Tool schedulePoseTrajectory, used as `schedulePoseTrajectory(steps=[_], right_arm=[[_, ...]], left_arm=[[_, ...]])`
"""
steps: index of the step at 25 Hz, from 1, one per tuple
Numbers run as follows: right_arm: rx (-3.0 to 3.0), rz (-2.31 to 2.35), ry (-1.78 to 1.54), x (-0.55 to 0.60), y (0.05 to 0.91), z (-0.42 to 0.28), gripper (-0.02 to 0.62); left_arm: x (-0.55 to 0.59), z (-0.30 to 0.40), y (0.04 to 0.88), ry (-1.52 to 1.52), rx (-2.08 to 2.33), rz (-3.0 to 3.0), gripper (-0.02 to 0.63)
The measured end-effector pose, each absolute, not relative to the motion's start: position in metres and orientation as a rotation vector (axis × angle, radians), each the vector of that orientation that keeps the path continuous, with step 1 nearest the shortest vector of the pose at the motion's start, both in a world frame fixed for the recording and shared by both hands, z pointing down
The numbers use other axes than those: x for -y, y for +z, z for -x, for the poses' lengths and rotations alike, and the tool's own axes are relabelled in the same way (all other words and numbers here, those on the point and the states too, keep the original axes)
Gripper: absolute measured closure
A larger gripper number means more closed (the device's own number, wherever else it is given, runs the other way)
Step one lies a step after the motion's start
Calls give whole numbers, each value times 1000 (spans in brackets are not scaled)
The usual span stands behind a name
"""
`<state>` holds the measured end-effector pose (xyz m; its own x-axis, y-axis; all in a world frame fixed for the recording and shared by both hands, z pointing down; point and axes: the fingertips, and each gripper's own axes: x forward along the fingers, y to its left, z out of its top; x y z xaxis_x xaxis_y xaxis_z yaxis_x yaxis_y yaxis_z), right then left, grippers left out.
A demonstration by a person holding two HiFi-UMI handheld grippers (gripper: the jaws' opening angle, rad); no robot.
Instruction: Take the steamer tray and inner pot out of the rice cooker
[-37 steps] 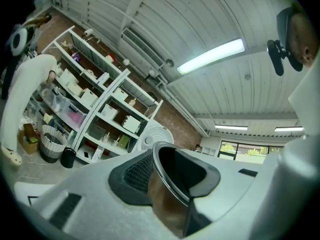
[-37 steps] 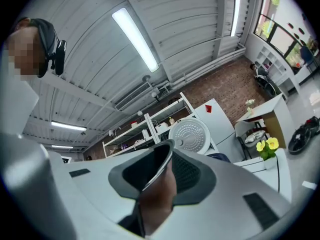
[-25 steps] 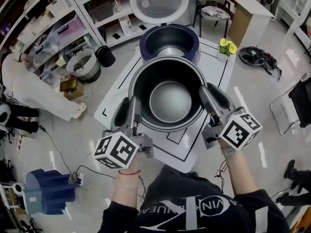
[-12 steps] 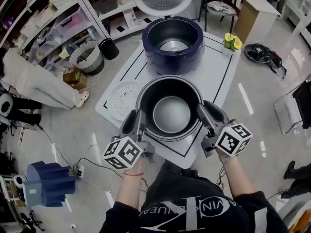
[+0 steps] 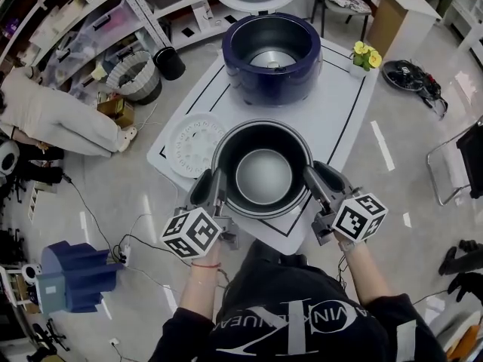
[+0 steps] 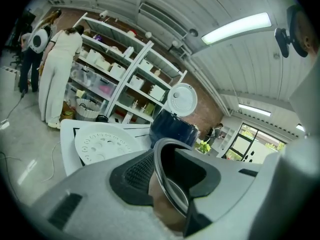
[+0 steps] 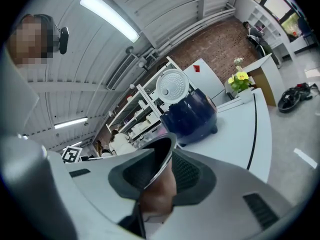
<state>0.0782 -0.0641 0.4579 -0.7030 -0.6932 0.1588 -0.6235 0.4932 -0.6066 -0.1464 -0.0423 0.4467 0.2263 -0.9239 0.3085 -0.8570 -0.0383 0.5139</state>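
The metal inner pot (image 5: 263, 173) is out of the cooker, low over the near part of the white table (image 5: 336, 119). My left gripper (image 5: 214, 187) is shut on the pot's left rim (image 6: 161, 184), which runs between its pads. On the opposite rim (image 7: 164, 165) my right gripper (image 5: 314, 181) is shut too. The dark blue rice cooker (image 5: 260, 81) stands at the table's far end, lid up and cavity showing. A white perforated steamer tray (image 5: 192, 143) lies flat on the table left of the pot, also in the left gripper view (image 6: 102, 144).
A small pot of yellow flowers (image 5: 364, 55) stands at the table's far right corner. A person in white (image 5: 53, 119) bends at the shelves on the left, near a woven basket (image 5: 139, 78). A blue device (image 5: 72, 285) and cables lie on the floor at near left.
Both grippers have come down and toward me with the pot still gripped. It has gone from in front of the cooker's mouth to low over the table's near part.
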Motion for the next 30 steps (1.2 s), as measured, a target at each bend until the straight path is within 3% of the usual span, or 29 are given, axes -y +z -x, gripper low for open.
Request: schedulePoseTrajectory(steps=[27,30], right_arm=[[-2773,1104,-968,56,468,-84,494],[-2768,1118,-929,61,459,-93,527]], left_arm=[[44,156,458,-85,1504,-1978,508],[46,168,446,-133,1515,-1995,524]])
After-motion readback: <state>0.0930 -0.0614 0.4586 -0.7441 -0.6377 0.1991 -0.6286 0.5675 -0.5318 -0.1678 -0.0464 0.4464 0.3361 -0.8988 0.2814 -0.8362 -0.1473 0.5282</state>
